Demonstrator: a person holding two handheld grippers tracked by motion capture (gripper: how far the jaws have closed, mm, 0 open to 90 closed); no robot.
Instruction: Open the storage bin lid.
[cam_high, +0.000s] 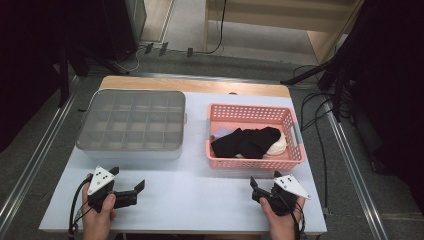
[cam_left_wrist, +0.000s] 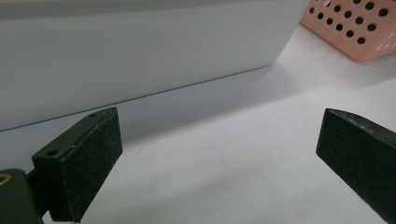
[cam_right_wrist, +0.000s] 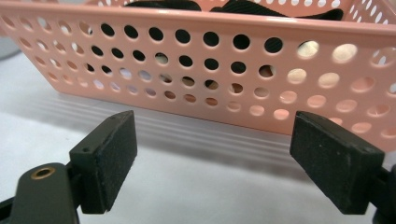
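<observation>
A pink perforated basket (cam_high: 250, 163) stands on the right of the white table top; black socks (cam_high: 247, 142) and a white cloth item (cam_high: 277, 145) lie in it. A grey lidded box (cam_high: 130, 122) divided into several compartments stands on the left. My left gripper (cam_high: 127, 178) rests near the front edge just before the box, open, with nothing between its jaws. In the left gripper view the left gripper (cam_left_wrist: 219, 149) faces the box's white wall (cam_left_wrist: 140, 56). My right gripper (cam_high: 265, 178) sits open and empty just before the basket. In the right gripper view the right gripper (cam_right_wrist: 212, 149) faces the basket wall (cam_right_wrist: 224, 70).
The white mat (cam_high: 200, 200) lies bare between the two hands. A corner of the pink basket (cam_left_wrist: 355, 28) shows at the top right of the left gripper view. Cables (cam_high: 320, 130) and dark stands line the floor on the right of the table.
</observation>
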